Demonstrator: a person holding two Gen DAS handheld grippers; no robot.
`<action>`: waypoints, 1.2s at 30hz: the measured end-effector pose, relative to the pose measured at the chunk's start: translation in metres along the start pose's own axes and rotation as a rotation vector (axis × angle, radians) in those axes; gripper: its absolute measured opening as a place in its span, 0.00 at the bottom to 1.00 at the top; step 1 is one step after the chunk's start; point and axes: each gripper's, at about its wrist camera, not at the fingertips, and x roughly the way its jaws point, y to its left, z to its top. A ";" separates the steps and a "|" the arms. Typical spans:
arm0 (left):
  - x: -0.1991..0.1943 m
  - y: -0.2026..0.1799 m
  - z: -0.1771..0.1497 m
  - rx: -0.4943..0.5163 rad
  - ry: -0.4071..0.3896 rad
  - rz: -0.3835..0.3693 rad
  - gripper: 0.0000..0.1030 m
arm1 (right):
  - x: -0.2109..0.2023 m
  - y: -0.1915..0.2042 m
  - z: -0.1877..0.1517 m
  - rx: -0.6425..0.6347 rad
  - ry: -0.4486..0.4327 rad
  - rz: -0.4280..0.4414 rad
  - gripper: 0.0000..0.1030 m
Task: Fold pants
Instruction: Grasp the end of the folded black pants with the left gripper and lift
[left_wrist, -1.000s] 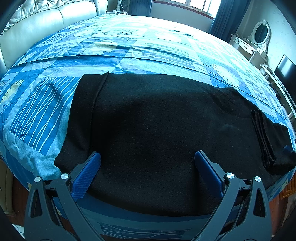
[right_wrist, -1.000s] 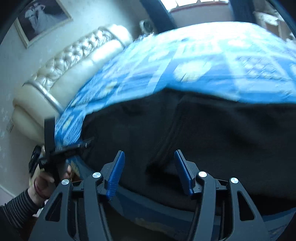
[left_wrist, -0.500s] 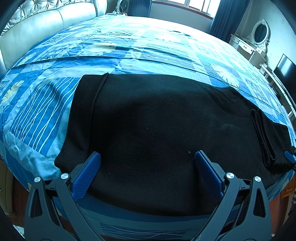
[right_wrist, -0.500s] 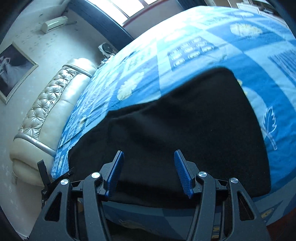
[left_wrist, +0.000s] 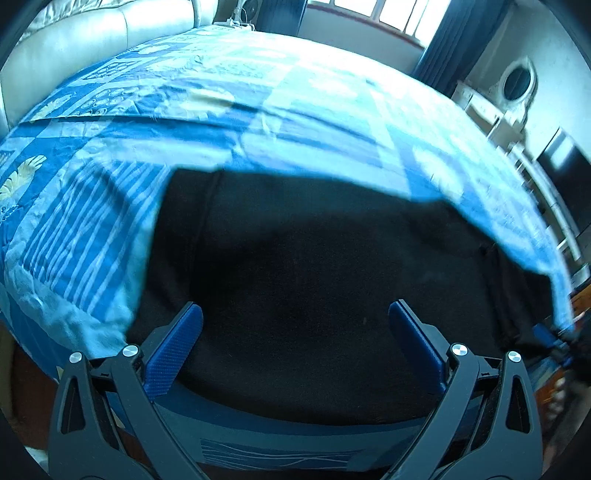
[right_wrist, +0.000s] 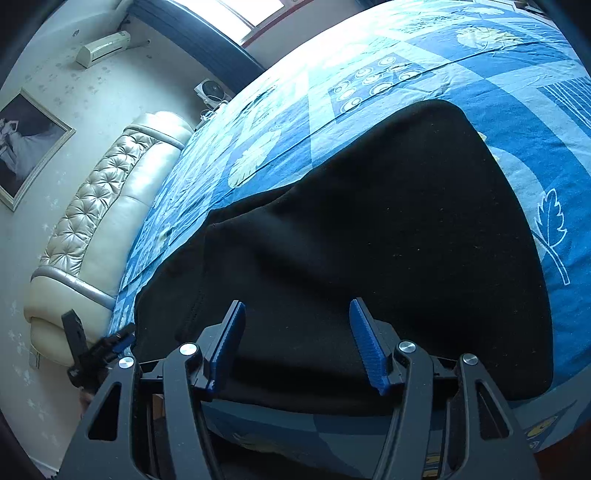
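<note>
The black pants (left_wrist: 314, 280) lay spread flat on the bed (left_wrist: 258, 122), along its near edge, on a blue patterned bedspread (right_wrist: 424, 74). In the left wrist view they filled the lower middle of the picture, with a seam or folded band running down their 9 o'clock side and a bunched fold out toward 3 o'clock; that view was blurred, so finer detail there could not be told. The left claw (left_wrist: 295, 332) hung over the near edge of the pants with its blue pads (left_wrist: 173, 350) spread wide and nothing gripped between them, only the flat cloth lying beneath the gap. The right claw (right_wrist: 297, 343) likewise stood released, its jaws parted above the near hem of the pants, the pads (right_wrist: 365, 343) not pinching the fabric. In the right wrist view the pants stretched from the claw up toward 1 o'clock, their rounded far end lying on a pale patch of the bedspread near a leaf print, and a raised ridge of cloth ran from the claw toward 10 o'clock. At 8 o'clock of that view the left claw (right_wrist: 107, 345) showed beside the corner of the bed. A cream tufted headboard (right_wrist: 110, 206) stood toward 9 o'clock, with a framed picture (right_wrist: 26, 144) on the wall beyond it.
</note>
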 end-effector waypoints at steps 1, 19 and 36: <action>-0.006 0.006 0.005 -0.012 -0.015 -0.012 0.98 | 0.000 0.000 0.000 0.000 -0.001 0.001 0.58; 0.006 0.127 0.016 -0.283 0.061 -0.443 0.98 | 0.003 0.004 0.000 -0.001 -0.007 0.004 0.67; 0.033 0.156 -0.010 -0.580 0.098 -0.613 0.97 | 0.004 0.006 -0.001 -0.017 -0.020 -0.002 0.72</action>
